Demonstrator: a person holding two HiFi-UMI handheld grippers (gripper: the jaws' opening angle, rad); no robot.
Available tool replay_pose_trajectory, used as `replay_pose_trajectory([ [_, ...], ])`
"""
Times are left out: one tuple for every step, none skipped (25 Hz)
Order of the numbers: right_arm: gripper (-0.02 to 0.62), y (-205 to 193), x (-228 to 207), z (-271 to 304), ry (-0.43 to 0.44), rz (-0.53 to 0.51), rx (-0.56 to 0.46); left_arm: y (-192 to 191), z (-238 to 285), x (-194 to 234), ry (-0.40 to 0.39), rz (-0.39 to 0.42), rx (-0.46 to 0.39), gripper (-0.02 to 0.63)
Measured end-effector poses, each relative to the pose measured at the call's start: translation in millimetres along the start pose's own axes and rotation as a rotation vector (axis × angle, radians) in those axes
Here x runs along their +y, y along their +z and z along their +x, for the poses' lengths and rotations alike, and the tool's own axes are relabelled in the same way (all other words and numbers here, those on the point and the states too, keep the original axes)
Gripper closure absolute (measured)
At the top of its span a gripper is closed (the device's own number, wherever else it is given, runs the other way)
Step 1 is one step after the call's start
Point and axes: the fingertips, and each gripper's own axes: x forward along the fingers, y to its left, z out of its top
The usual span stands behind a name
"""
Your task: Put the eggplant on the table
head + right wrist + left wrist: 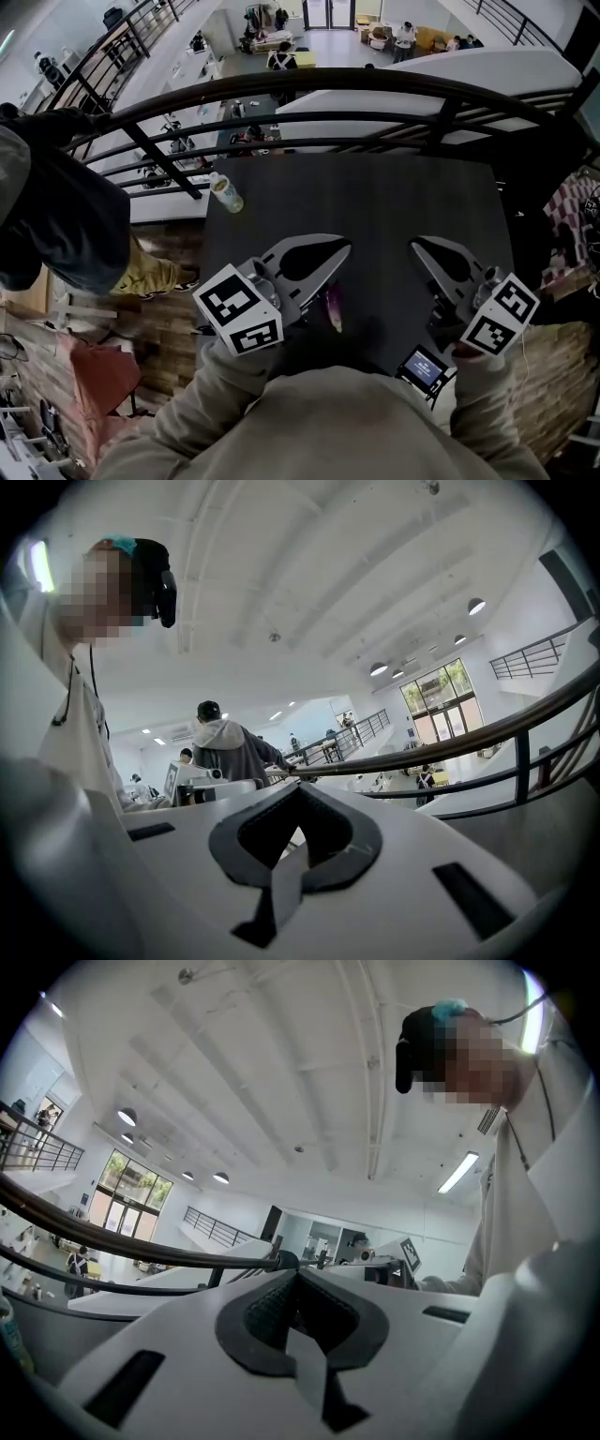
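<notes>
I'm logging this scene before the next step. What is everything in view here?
Table: one, dark, centre, beside the railing.
Eggplant: one, purple, on the table by the left gripper.
Bottle: one, pale with a yellowish label, at the table's far left corner.
Screen device: one, dark with a lit screen, near the right gripper.
Railing: one, dark, beyond the table.
Bystander: one, dark jacket, at left.
Left gripper: white, fingers shut, empty.
Right gripper: white, fingers shut, empty.

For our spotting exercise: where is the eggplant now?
Head view: the eggplant lies at the near edge of the dark table, just right of the left gripper.
</notes>
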Motion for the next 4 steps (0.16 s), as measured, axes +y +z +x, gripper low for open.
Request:
replay_pose_trajectory([
  [0.581,-0.5,0.7,-0.1,0.002,0.001,0.002,-0.4,-0.2,-0.7,0.002,0.000,0.001,0.601],
  [0.581,-1.4,1.8,0.0,0.004,0.002,0.006,-0.7,-0.9,-1.9,0.005,0.001,0.002,0.601],
  [0.581,-2.4,3.2,0.2,0.007,0.004,0.010,-1.1,-1.9,-3.3,0.008,0.001,0.003,0.601],
  [0.581,-3.5,4.7,0.4,0.009,0.005,0.014,-1.6,-2.9,-4.7,0.011,0.001,0.004,0.600],
])
